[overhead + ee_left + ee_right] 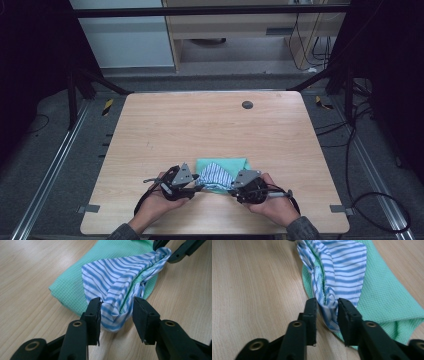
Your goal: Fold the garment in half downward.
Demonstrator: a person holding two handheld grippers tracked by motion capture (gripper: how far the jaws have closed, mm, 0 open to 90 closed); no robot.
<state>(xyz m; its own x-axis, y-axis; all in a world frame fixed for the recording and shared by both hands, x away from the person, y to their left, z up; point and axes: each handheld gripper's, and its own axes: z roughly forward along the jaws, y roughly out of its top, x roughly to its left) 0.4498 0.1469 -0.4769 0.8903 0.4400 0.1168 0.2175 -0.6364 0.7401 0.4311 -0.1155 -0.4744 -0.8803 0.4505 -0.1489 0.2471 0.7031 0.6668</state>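
Striped cloth (216,175) between both grippers

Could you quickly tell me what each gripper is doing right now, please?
Left gripper: part open, jaws around a corner of the striped cloth, not clearly pressing on it.
Right gripper: jaws nearly shut on the striped cloth's other corner; whether they grip it cannot be told.

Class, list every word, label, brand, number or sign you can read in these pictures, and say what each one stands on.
None can be read: the striped cloth, the green cloth, the table, the left gripper and the right gripper bear no legible writing.
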